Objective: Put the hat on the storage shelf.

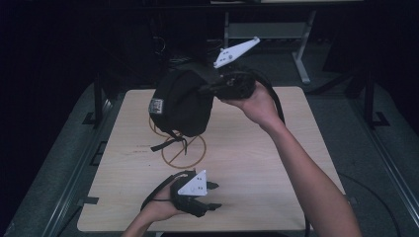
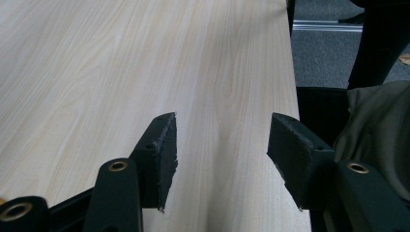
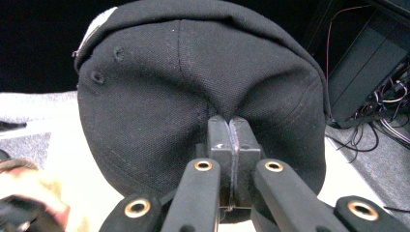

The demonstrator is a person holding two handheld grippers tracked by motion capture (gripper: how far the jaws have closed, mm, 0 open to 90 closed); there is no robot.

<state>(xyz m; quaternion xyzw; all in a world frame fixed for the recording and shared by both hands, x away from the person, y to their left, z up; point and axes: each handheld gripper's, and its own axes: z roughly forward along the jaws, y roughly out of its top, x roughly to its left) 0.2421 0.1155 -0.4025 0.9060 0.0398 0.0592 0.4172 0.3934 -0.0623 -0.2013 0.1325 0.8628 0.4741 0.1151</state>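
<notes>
Hanging in the upper middle of the high view, a black cap [image 1: 180, 103] is held clear of the table [image 1: 257, 163], pinched by the right gripper [image 1: 210, 88], which comes in from the right of the cap. In the right gripper view the two jaws are seen pressed together on a fold of the cap's [image 3: 193, 92] cloth, with the crown spread across the middle of the frame. A small label is seen on the cap's left side, and a strap dangles below it. Under the cap, on the table, a thin wire stand [image 1: 182, 148] with round hoops is seen. Lower down, near the bottom middle of the high view, the left gripper [image 1: 213, 195] is held low over the table by the left hand [image 1: 159, 208]. In the left gripper view its jaws are parted, with nothing between them but the bare pale wood [image 2: 145, 63].
</notes>
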